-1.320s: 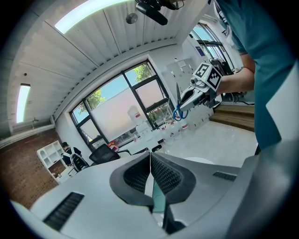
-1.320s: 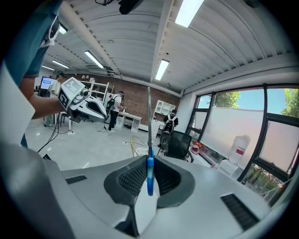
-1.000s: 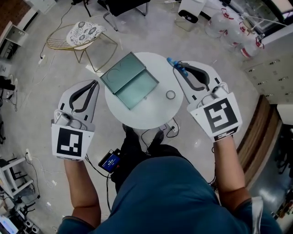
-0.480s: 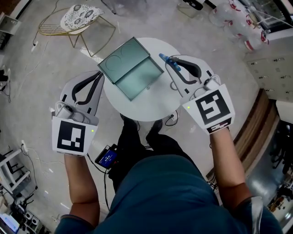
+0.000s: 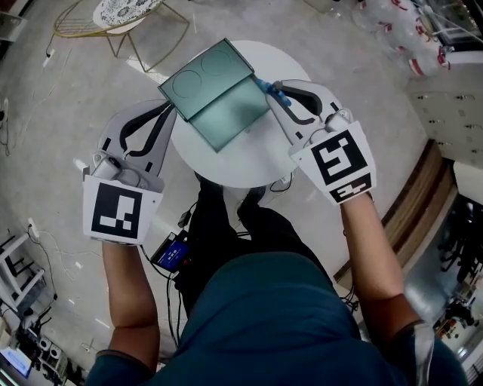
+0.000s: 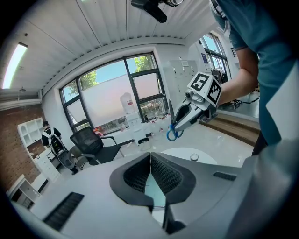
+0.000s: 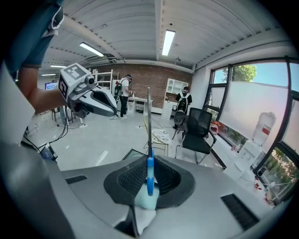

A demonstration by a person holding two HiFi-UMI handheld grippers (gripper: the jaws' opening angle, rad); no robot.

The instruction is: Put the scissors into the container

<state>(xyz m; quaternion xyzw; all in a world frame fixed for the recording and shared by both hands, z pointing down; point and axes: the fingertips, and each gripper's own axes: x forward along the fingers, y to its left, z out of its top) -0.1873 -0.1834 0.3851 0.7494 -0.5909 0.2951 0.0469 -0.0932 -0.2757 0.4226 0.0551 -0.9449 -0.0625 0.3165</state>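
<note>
An open teal-green container lies on a small round white table. My right gripper is shut on blue-handled scissors, which are at the container's right edge. In the right gripper view the blue handle sits between the jaws, the blade points up and away, and the teal container lies just below. My left gripper hovers at the table's left rim, shut and empty. The left gripper view shows its closed jaws and the scissors hanging in the right gripper.
A small round ring rests on the table's right part. A wire chair with a patterned cushion stands beyond the table, and water bottles at the far right. Cables and a small device lie on the floor by the person's feet.
My right gripper has carried the scissors left across the table to the container's right edge. The left gripper has drawn closer to the table's left rim.
</note>
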